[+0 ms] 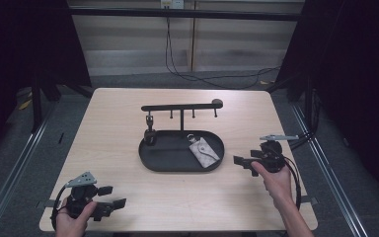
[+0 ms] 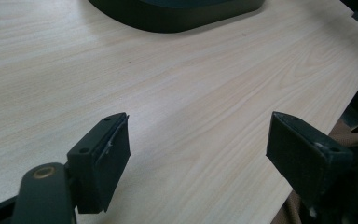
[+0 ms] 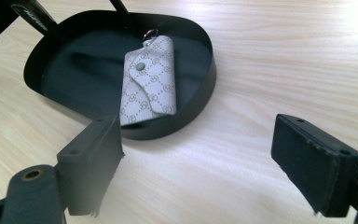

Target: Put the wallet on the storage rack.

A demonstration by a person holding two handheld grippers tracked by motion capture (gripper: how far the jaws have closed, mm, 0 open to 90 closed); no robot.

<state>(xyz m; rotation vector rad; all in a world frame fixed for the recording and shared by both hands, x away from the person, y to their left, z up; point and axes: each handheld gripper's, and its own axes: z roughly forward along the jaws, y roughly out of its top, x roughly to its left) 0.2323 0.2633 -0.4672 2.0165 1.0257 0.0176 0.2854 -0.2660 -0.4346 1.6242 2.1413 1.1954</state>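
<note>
Two grippers, both spread wide and empty: right gripper (image 1: pixel 243 165) at center right of the high view, left gripper (image 1: pixel 112 196) at lower left. The patterned key pouch (image 1: pixel 204 152) lies flat in the right part of the black oval tray (image 1: pixel 150 160) at frame center, just left of the right gripper's jaws, not touching, and well apart from the left gripper. Right hand (image 1: pixel 276 180) reaches in from the bottom edge with jaws aimed left at the tray; left hand (image 1: pixel 71 217) rests low near the table's (image 1: pixel 118 113) front edge.

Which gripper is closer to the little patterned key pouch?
The right gripper. It sits just outside the black tray, beside the key pouch, fingers open toward it. The left gripper is at the table's near left corner, farther away.
</note>
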